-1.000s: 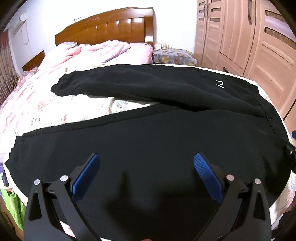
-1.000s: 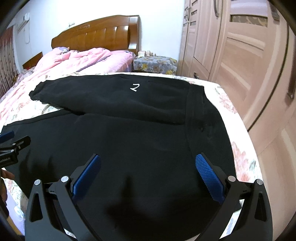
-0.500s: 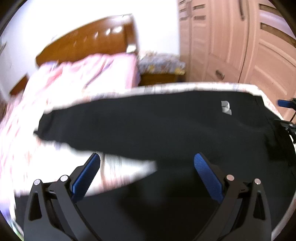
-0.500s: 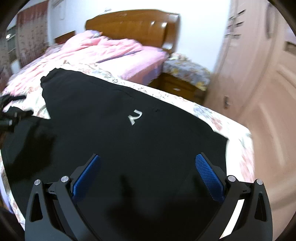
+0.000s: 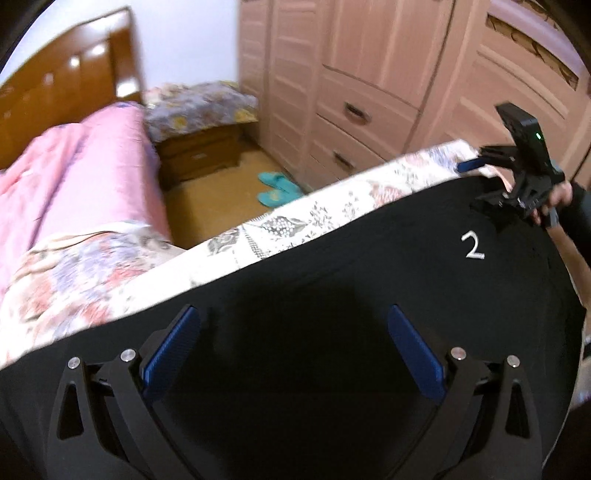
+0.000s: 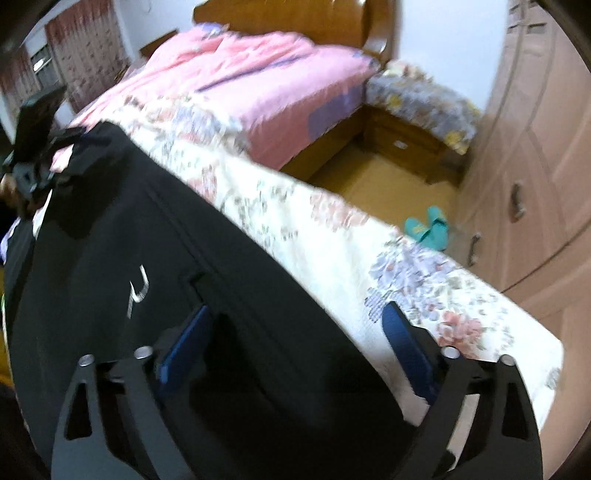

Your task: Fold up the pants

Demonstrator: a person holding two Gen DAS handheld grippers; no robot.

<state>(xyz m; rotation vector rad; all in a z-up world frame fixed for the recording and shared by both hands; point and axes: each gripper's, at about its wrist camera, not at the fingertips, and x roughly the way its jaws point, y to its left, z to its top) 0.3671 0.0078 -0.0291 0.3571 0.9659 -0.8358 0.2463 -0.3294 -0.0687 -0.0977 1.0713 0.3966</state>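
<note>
The black pants are laid out flat across the floral bedsheet, along the side of the bed, with a little white "2" logo showing near the waist end. Left gripper hangs over the dark fabric with its blue pads spread wide, nothing pinched between them. Right gripper is over the far edge of the pants; its jaws are closing, fabric lies under them but the pads aren't pressing it. A pink duvet is bunched by the wooden headboard. Teal slippers sit on the floor by the wardrobe.
</note>
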